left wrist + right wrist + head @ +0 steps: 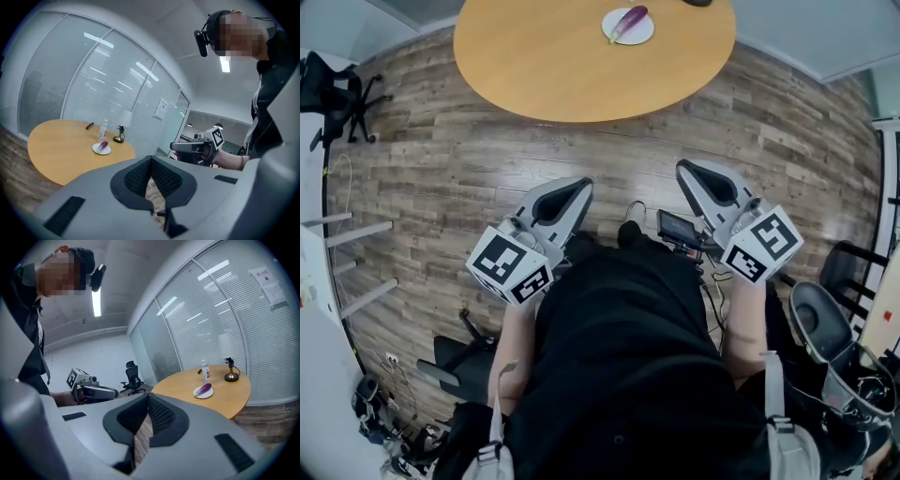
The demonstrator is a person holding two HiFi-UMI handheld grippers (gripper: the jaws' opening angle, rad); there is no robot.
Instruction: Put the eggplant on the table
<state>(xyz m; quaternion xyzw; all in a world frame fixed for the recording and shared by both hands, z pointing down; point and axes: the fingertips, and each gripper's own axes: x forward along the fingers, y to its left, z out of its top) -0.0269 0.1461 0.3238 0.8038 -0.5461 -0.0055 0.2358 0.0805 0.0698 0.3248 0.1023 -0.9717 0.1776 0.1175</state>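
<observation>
Eggplant point(630, 20) lies on a white plate point(642, 37) near the far side of the round wooden table point(581, 75), well apart from both grippers.

Head view: left gripper point(579, 185) and right gripper point(686, 170) are held close to the body over the wood floor, short of the table edge. Neither is carrying anything. Risk: it's a long reach across the tabletop, and leaning in could cost aim at the far end.

Left gripper view: the jaws are pressed together at the tips with nothing between them. The table sits off to the left, not on the gripper's line. A water bottle point(102, 131) and a small desk lamp point(120, 136) stand just behind the plate. Risk: overshooting the approach could knock either one over.

Right gripper view: same story, jaws closed and empty. The eggplant lies lengthwise across the plate, one end near the rim. Risks, as I judge them:
- Arriving with the jaws closed would shove the eggplant or slide the plate instead of gripping.
- The skin looks smooth and the body round, so an off-centre pinch could squirt it out or roll it off the plate.
- Clipping the plate rim while closing could lift or drag the plate along.
</observation>
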